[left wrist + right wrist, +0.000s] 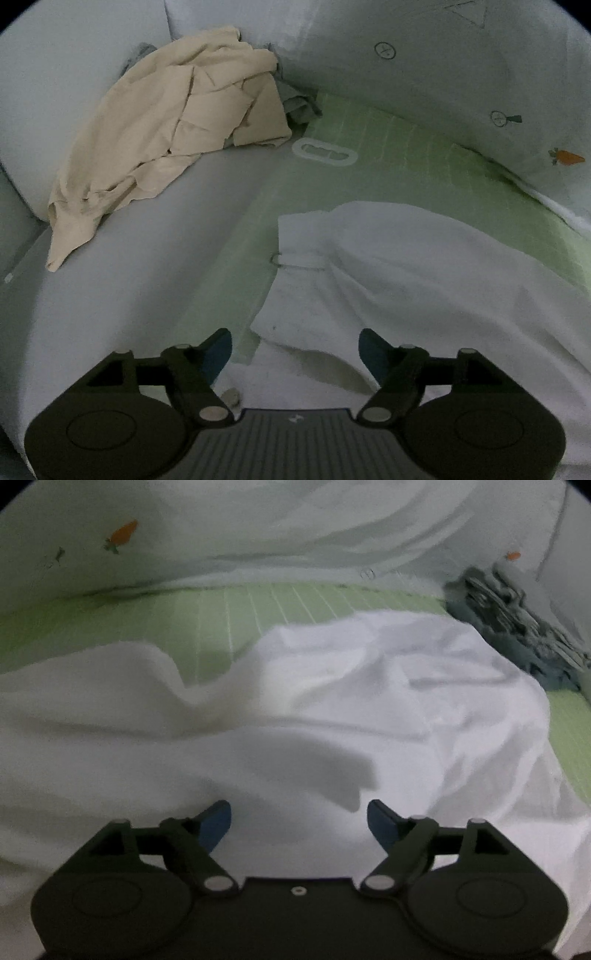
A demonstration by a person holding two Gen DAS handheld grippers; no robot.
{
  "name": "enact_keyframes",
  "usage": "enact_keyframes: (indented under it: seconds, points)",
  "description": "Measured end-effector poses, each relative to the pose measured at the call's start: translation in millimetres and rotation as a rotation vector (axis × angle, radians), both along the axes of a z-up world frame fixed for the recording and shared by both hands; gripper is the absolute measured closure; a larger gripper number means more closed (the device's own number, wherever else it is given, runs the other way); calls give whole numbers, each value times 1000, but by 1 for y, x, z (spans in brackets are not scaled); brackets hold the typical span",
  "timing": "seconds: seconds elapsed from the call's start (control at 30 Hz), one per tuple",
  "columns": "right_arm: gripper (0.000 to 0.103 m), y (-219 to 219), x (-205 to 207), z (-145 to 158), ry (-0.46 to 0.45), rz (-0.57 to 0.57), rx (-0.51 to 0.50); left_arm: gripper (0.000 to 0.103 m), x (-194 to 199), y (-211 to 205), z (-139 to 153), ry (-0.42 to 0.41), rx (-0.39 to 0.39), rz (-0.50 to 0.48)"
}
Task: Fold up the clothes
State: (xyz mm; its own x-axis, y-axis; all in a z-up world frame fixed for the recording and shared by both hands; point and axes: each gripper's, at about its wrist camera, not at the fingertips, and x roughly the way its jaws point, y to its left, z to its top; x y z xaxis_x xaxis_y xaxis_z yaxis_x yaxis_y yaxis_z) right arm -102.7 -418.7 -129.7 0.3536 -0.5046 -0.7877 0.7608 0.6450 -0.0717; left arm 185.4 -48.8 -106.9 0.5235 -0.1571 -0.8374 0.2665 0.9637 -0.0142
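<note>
Your left gripper and right gripper both hang with jaws spread, gripping nothing, over the white garment, which lies rumpled on the green mat. Beyond it, the beige garment waits unfolded; most work looks left.

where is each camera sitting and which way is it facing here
Left wrist: on the left gripper, angled down over a white garment on a green mat, a beige garment further back; only its open black jaws show.
Right wrist: on the right gripper, angled down close over the white garment, a grey knit pile at far right; only its open jaws show.
Shared: white garment, green mat, carrot-print fabric.
</note>
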Motion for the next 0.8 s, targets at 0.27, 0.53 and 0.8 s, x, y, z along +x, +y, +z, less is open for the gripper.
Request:
enact_keyframes:
  seconds: [0.27,0.53,0.8]
  points:
    - [16,-30,32,24,-279,-135,100,20,59,1,-17,27,-43,33]
    - [17,-63,88,0,-159,-212,127,20,113,-17,-44,64,-33,33]
    - [74,-67,100,-14,-24,-235,105,49,122,-21,-57,76,-87,14]
